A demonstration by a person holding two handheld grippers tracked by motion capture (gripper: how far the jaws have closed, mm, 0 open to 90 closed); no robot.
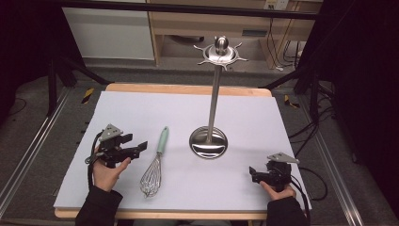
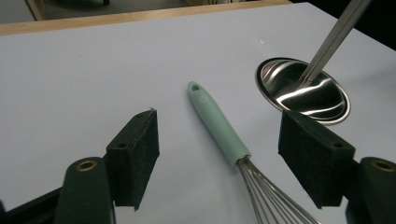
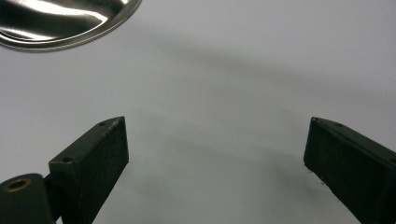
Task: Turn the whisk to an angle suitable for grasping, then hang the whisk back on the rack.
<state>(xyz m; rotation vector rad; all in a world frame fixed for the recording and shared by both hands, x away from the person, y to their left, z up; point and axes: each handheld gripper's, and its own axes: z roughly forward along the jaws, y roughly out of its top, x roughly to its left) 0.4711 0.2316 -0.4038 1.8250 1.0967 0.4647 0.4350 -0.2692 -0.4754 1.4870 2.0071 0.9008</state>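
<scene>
Mint-green and wire, the whisk lies flat on the worktop just ahead of the left tool, its handle pointing away and its wire cage running back between the two pads. That tool is spread wide and touches nothing, so the pick-up has not begun; by the look of it, grasping, lifting and hanging the whisk are all left to do. Beyond the handle and off to that tool's right stands the steel rack, its round base near the whisk but apart from it, its hooked crown high up with nothing on it. The right tool sits low, jaws wide and empty, the base rim just ahead. Nothing blocks the whisk; the upright pole is the one thing to steer around.
</scene>
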